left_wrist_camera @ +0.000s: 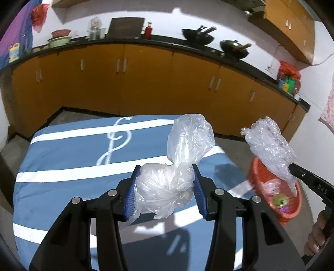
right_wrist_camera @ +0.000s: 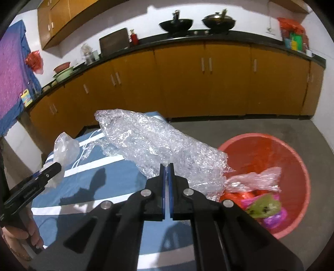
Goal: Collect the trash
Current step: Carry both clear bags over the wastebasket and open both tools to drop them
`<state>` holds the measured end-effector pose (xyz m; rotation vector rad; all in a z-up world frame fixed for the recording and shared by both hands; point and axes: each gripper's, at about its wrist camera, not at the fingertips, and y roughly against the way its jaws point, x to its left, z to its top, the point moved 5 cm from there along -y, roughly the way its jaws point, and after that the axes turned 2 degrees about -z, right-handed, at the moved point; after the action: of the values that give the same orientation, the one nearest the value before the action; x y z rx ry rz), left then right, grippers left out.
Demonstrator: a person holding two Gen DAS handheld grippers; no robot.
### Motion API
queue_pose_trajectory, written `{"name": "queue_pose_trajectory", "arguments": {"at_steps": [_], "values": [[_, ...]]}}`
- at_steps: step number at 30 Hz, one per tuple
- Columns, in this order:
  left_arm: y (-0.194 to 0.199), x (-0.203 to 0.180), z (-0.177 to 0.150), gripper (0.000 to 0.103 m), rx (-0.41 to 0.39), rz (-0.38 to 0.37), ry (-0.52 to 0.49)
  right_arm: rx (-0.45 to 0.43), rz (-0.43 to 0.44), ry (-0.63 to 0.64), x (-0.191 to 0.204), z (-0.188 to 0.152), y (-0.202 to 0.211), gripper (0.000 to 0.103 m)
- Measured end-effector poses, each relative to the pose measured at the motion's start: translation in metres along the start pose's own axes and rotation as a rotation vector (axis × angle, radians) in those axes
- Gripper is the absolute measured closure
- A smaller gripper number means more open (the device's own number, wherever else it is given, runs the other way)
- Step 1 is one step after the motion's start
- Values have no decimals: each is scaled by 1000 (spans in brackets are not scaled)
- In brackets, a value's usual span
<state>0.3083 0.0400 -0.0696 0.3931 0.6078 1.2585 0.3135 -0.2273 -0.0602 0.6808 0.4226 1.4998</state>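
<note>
Both my grippers carry trash above the blue striped cloth (left_wrist_camera: 62, 158).
My left gripper (left_wrist_camera: 166, 181) jaws clamp a clear plastic bag (left_wrist_camera: 167, 187); right gripper (right_wrist_camera: 167, 173) jaws pinch bubble wrap (right_wrist_camera: 156, 143) near the red bin (right_wrist_camera: 292, 166); "DAS" lettering shows on the right gripper.

Beyond the jaws, orange-brown cabinets (left_wrist_camera: 146, 77) stand under a black worktop (left_wrist_camera: 158, 39) along a white wall (right_wrist_camera: 146, 18). Two woks (right_wrist_camera: 176, 24) stand on it. The floor (right_wrist_camera: 261, 127) is grey concrete.

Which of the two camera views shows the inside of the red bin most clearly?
The right wrist view is best: the red bin shows its whole rim, with wrappers and a plastic scrap inside. In the left wrist view the bubble wrap held by the right gripper covers part of the bin, so little of the contents shows.
</note>
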Motion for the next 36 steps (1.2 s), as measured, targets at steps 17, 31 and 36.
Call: {"name": "queue_pose_trajectory", "arguments": {"at_steps": [17,31,36], "values": [[5,-112,5,56,-33,-130,-62,-80,-131,-93,-104,3,51,99],[-13,-199,-14,56,7,-234,-116,-105,-219,-161,-170,-5,63,99],[-26,-226,-22,56,32,-253,-135,-104,-240,-188,-191,-7,62,99]]}}
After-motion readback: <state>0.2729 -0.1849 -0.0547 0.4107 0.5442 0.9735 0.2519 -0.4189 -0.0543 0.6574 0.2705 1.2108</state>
